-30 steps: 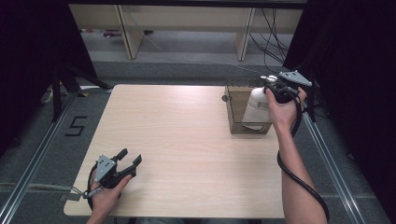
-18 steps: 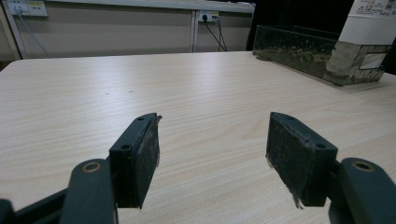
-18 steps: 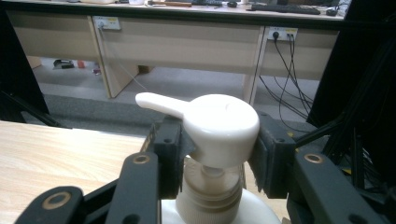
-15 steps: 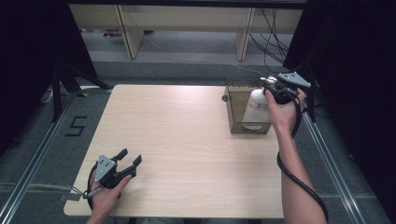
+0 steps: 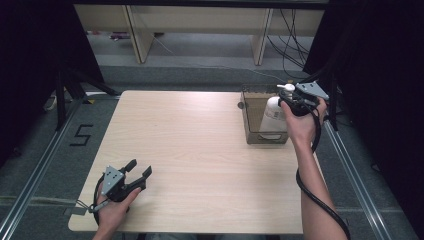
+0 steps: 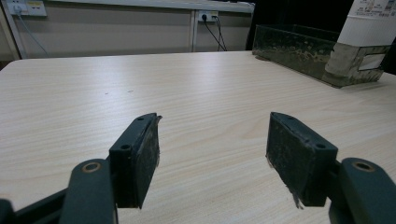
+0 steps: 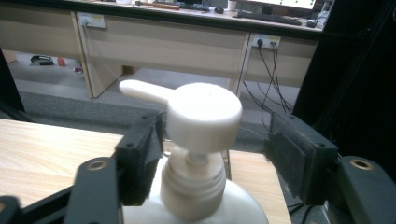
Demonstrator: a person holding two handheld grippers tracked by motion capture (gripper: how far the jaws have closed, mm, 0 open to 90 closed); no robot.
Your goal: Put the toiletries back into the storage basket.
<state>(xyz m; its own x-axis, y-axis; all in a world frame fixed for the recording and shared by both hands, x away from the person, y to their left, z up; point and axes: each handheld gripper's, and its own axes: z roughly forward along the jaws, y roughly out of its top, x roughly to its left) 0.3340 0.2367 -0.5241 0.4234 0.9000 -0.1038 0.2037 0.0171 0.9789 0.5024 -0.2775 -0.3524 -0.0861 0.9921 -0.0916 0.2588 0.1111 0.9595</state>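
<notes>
Right gripper [image 7: 210, 154]: your jaws have just been opening; pump bottle [image 7: 201, 140] stands between them, unclamped.
High view: bottle sits inside the box [image 5: 250, 112].
Left gripper [image 6: 212, 154]: jaws apart, empty, well apart from the box.

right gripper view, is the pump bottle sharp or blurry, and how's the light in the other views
Right gripper view: the white plastic pump bottle is soft and out of focus, the desks behind sharper. Left gripper view: even light, black pads crisp. High view: pale wooden table bright, surroundings dark.

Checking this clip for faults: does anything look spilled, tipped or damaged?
Nothing stands out. The white pump bottle stands upright in the clear box, with no spill on the table. The box's walls look smudged.
</notes>
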